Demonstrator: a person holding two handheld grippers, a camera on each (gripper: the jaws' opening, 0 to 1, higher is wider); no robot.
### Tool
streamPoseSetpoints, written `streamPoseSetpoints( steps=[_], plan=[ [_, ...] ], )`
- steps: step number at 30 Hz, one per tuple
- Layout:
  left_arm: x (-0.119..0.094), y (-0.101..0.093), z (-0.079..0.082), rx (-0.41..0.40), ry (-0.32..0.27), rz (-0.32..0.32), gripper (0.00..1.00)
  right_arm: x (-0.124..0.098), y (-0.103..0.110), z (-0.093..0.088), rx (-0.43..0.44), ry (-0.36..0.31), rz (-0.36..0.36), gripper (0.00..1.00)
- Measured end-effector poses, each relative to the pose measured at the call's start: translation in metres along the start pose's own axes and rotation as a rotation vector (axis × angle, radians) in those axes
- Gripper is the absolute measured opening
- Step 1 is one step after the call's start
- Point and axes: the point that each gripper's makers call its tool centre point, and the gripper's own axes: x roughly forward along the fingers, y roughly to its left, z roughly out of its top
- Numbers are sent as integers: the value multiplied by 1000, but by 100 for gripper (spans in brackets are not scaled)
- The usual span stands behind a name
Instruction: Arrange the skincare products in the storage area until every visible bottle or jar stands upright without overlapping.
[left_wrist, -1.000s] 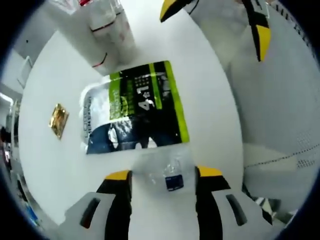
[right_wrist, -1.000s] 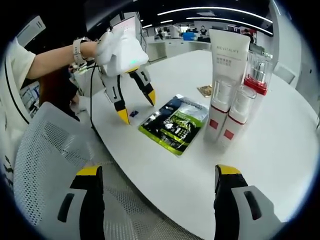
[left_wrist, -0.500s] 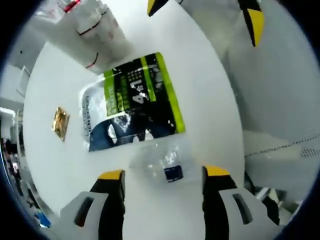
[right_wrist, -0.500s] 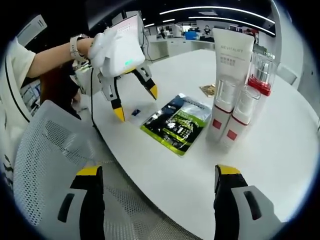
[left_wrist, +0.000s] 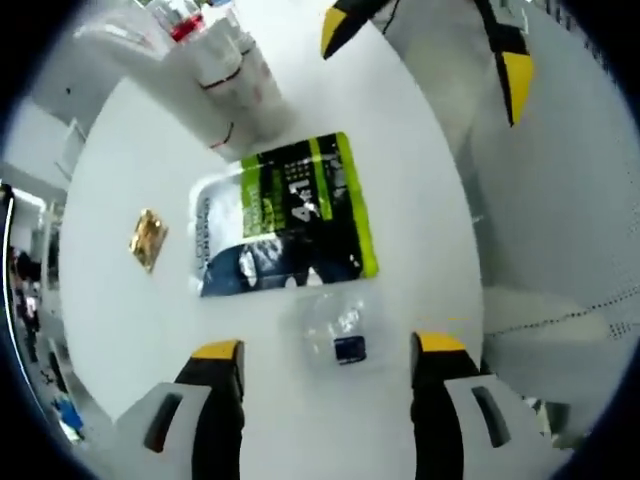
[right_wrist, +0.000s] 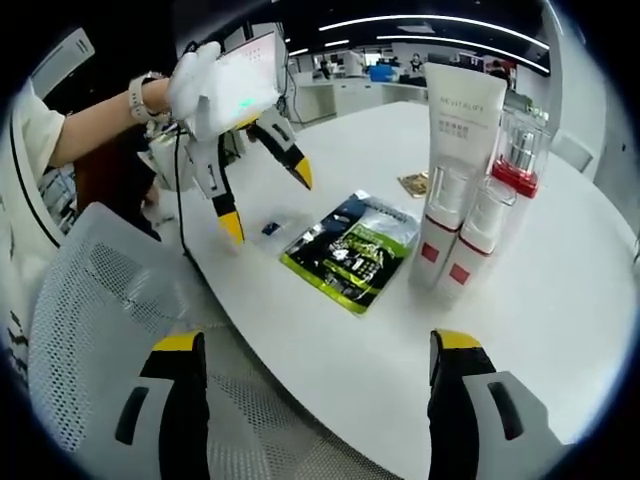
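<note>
On the round white table (right_wrist: 560, 300) stands a cluster of upright products: a tall white tube (right_wrist: 462, 110), two white bottles with red bands (right_wrist: 440, 235) and a clear bottle with a red collar (right_wrist: 518, 150). They also show at the top of the left gripper view as upright bottles (left_wrist: 225, 70). A green and black pouch (left_wrist: 285, 215) (right_wrist: 352, 250) lies flat beside them. A small clear sachet with a blue label (left_wrist: 345, 330) (right_wrist: 270, 228) lies just ahead of my left gripper (left_wrist: 329, 347) (right_wrist: 268, 200), which hovers open above it. My right gripper (right_wrist: 316, 341) (left_wrist: 430, 45) is open and holds nothing.
A gold sachet (left_wrist: 148, 238) (right_wrist: 412, 183) lies flat on the far side of the pouch. A white mesh chair (right_wrist: 90, 330) stands at the table's near edge, below my right gripper. A person's arm with a wrist band (right_wrist: 100, 120) holds the left gripper.
My left gripper has risen a little from the small sachet, which stays flat on the table. The right gripper has held still.
</note>
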Motion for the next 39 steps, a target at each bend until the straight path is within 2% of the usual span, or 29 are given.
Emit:
streamPoseSetpoints(
  steps=[6,9,11,15,18,23,25,30,33,39],
  plan=[
    [-9,1,2,-100,-77,43,68,0,-2,-2,1,2,-4,92],
    [-15,1,6,-179,-128,64,71,0,-4,-1,2,1,-6,92],
    [-19,5,8,-211,-164,106,71,0,-5,-1,5,0,-8,92],
    [-26,4,7,-275,-191,148,75,-2,-9,-1,6,-1,-15,92],
    [-31,2,10,-371,-239,174,79,-3,-12,-1,7,-2,-22,92],
    [-38,-3,9,-424,-263,212,80,-5,-16,0,4,-4,-30,92],
    [-43,-1,11,-495,-294,241,83,-5,-18,1,1,-5,-36,93],
    [-51,-2,10,-559,-333,268,87,-8,-25,2,8,-8,-53,93],
    [-57,-6,17,-643,-384,287,88,-10,-29,2,8,-10,-67,93],
    [-55,-11,16,-679,-397,290,92,-15,-31,5,5,-16,-76,94]
  ],
)
